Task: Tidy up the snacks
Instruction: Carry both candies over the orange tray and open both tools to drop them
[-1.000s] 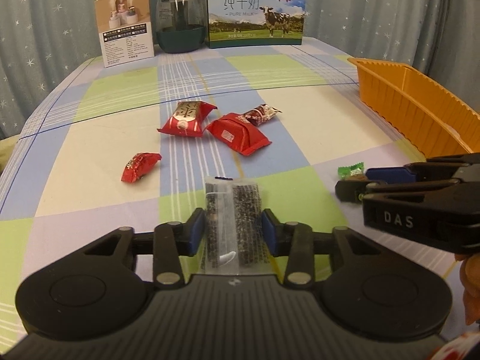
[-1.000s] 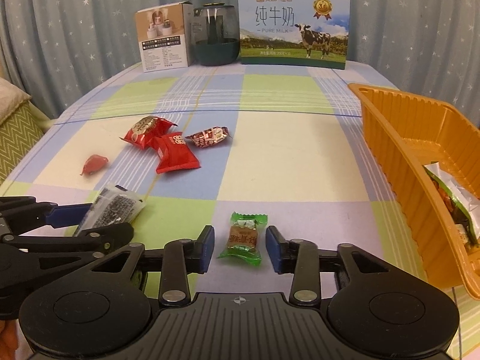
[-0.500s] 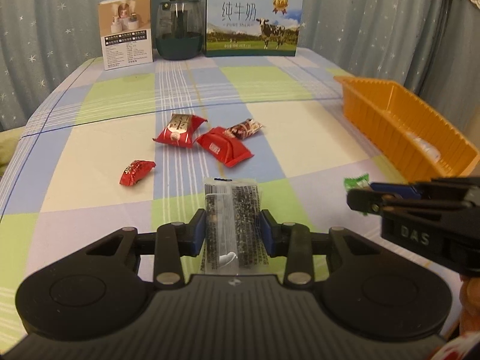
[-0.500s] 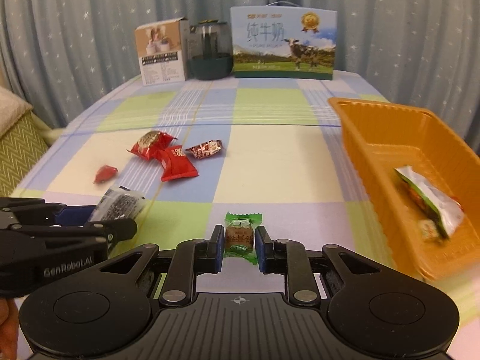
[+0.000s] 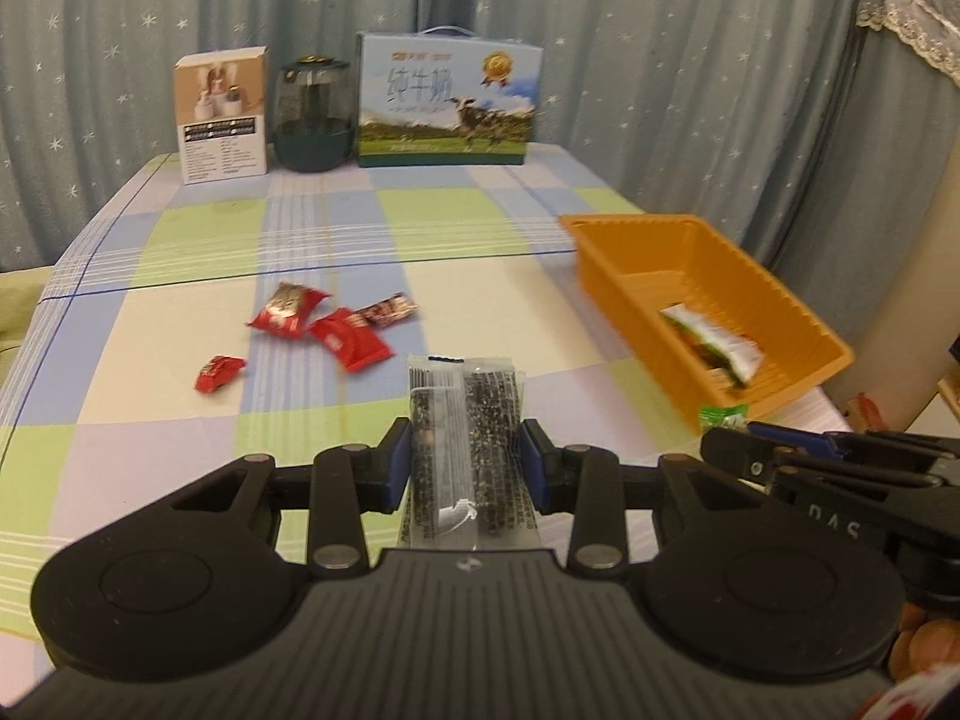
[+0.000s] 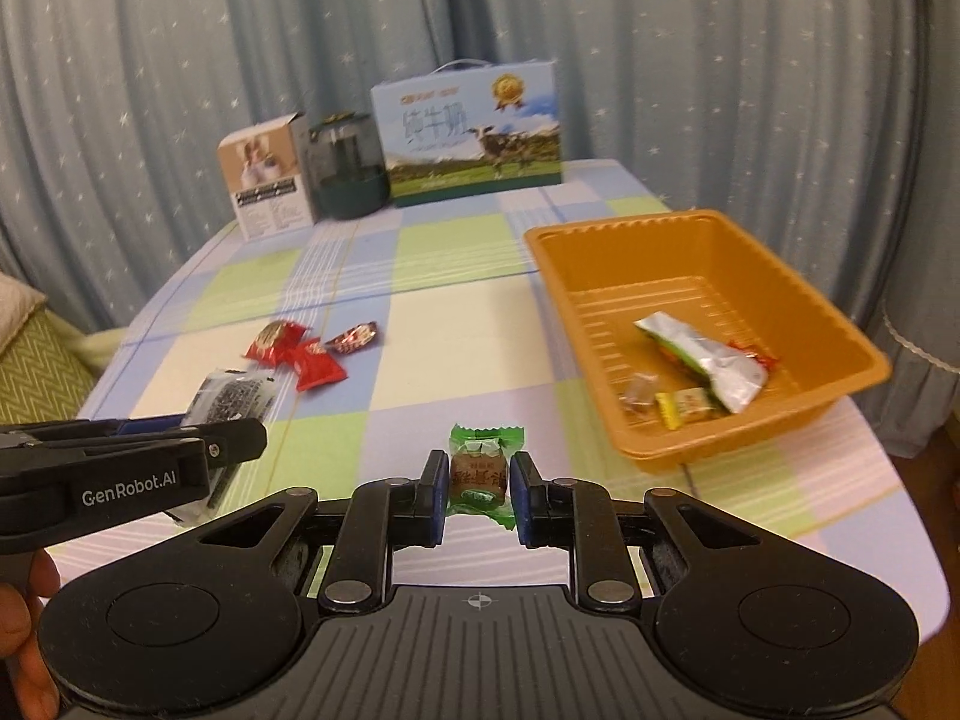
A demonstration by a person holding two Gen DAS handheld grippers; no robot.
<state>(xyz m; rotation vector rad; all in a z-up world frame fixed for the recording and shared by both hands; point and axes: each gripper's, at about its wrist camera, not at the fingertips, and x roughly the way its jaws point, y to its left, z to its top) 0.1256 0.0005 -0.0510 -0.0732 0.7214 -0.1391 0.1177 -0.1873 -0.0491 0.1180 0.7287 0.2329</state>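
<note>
My left gripper [image 5: 467,463] is shut on a black sesame bar in a clear wrapper [image 5: 465,450], held above the table; the bar also shows in the right wrist view [image 6: 231,399]. My right gripper [image 6: 478,489] is shut on a green-wrapped candy [image 6: 478,471], also lifted; its green tip shows in the left wrist view [image 5: 723,418]. The orange tray [image 6: 840,336] stands to the right and holds a silver-green packet [image 6: 705,363] and small candies. Several red-wrapped snacks [image 5: 336,324] lie on the checked tablecloth to the left.
At the table's far end stand a milk carton box [image 5: 447,102], a dark glass jar [image 5: 312,114] and a small white box [image 5: 222,114]. Starred curtains hang behind. The table's right edge runs just past the tray.
Both grippers closed on their snacks and lifted them off the table, rising and moving back so the tray's inside now shows.
</note>
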